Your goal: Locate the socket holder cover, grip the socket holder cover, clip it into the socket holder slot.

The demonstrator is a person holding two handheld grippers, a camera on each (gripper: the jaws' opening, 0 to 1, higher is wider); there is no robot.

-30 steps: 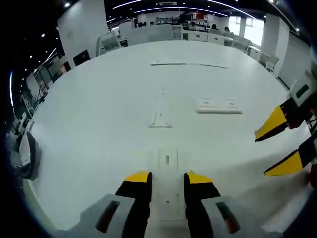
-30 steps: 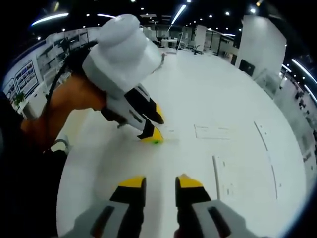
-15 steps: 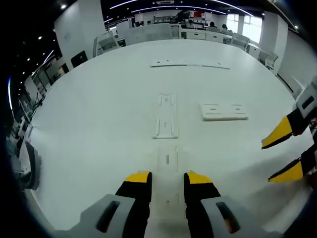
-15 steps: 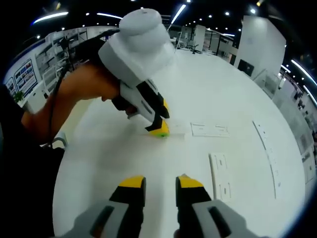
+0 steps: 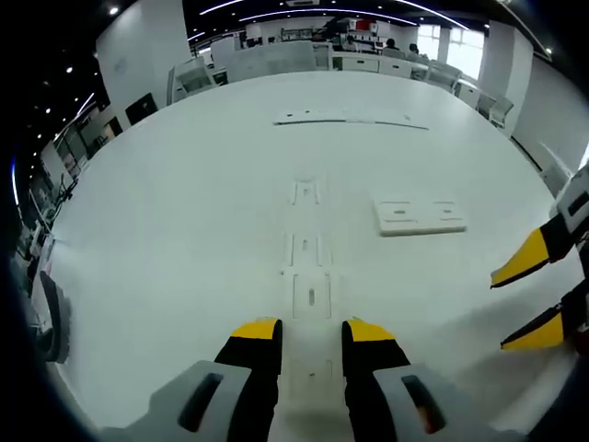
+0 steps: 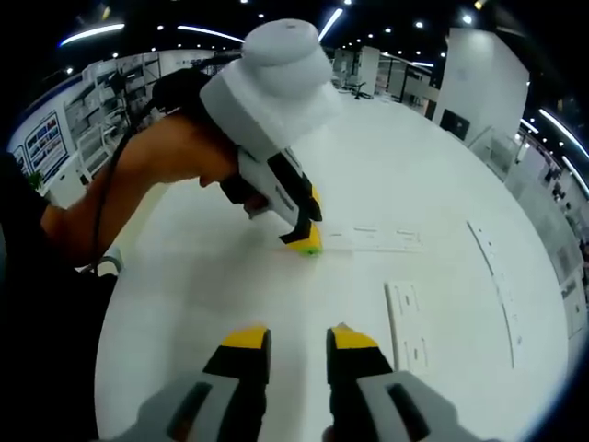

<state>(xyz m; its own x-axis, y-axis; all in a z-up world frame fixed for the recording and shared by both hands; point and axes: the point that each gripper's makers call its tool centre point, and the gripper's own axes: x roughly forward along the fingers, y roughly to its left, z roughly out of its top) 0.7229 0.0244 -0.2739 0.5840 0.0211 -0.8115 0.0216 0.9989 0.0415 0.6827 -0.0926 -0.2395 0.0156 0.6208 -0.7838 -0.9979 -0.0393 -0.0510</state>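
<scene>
Cover (image 5: 310, 327), a flat white strip, sits between the left gripper (image 5: 311, 333) jaws, which are closed in on its edges; its far end butts the white socket holder (image 5: 307, 238) lying flat on the white table (image 5: 166, 230). Second white socket plate (image 5: 420, 216) lies to the right, apart. Long thin strip (image 5: 348, 119) sits at the table's far side. Right gripper (image 6: 288, 339) hovers above the table, jaws a narrow gap apart, holding nothing. In the right gripper view, the left gripper's yellow tips touch the table beside the holder (image 6: 373, 239).
</scene>
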